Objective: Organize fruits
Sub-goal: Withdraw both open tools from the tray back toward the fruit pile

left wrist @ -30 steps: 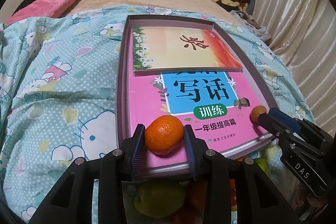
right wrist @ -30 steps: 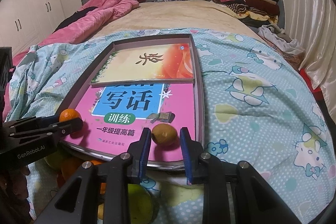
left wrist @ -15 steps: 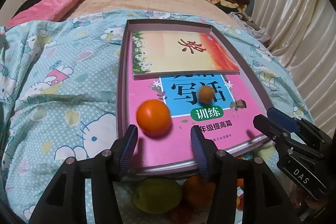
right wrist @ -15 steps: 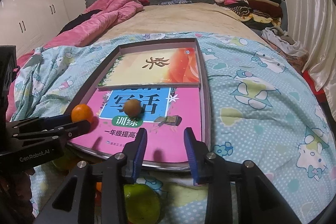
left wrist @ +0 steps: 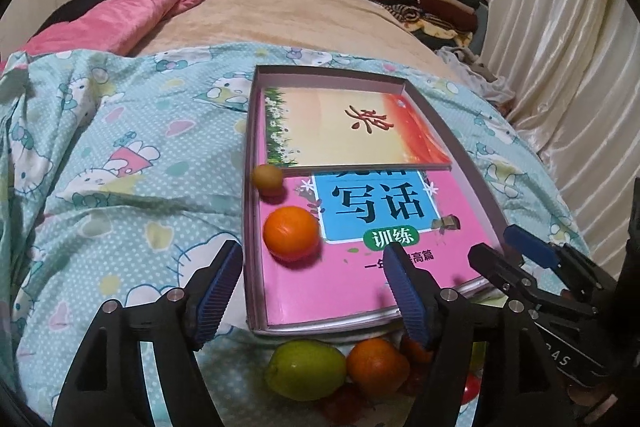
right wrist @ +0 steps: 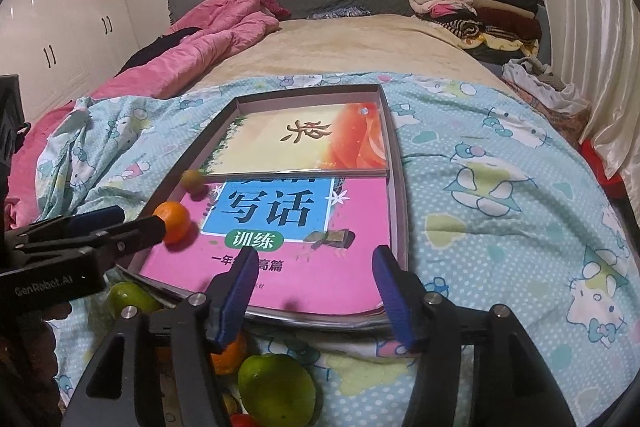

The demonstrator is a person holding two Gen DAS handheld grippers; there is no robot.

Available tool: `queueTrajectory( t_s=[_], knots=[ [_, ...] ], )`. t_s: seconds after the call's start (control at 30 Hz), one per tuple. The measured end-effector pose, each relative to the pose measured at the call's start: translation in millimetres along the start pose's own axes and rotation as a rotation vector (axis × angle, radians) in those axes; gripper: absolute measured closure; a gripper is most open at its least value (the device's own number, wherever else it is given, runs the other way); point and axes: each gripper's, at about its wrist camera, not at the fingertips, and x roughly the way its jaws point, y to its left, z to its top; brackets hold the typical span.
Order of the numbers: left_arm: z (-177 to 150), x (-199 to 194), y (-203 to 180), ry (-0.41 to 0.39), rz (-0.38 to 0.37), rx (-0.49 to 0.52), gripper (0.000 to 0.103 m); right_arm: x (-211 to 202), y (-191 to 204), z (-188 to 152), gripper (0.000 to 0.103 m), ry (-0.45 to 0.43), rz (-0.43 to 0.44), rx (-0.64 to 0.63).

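Both grippers, left gripper [left wrist: 314,291] and right gripper [right wrist: 314,297], have fingers spreading with nothing between; orange [left wrist: 291,233] and small brown fruit [left wrist: 267,179] sit loose on the pink book [left wrist: 360,291] in the box [left wrist: 472,179], round, light, likely to roll, so pinch across the middle.

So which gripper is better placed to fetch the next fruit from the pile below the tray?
Probably left. The left gripper, empty with jaws opening, hangs right above the green fruit and orange; the right gripper sits further right.
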Motion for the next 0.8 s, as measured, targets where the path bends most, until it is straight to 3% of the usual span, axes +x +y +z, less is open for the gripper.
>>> queueTrajectory(
  t_s=[0.53,0.8],
  knots=[
    [2,-26,6,-0.053,0.001,-0.038,0.022,-21,-1,5,0.016,-0.108,0.030,0.024],
    [0,-36,4,-0.066,0.003,-0.029,0.022,-36,-2,8,0.011,-0.167,0.059,0.035]
  ],
)
